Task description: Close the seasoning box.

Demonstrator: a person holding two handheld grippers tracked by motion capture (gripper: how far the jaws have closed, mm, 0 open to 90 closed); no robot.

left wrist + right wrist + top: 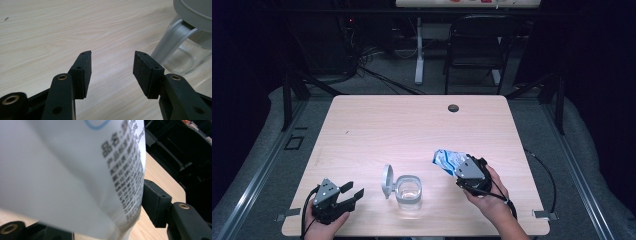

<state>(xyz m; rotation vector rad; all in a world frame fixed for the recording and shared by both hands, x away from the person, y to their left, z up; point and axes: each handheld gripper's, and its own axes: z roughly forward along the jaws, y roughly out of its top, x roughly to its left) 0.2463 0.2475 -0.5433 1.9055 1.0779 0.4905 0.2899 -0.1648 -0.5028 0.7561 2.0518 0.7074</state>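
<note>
A clear container (409, 190) with a grey rim stands on the wooden bench (377, 130) near its front edge, its grey lid (386, 181) hinged open and standing upright at its left side; nothing can be made out inside it. The left gripper (351, 192) rests just left of it, fingers (85, 72) apart with nothing between them. The right gripper (460, 169) holds a blue-and-white printed pouch (447, 161) above the bench, to the right of the container, its fingers (155, 200) clamped on the pouch.
</note>
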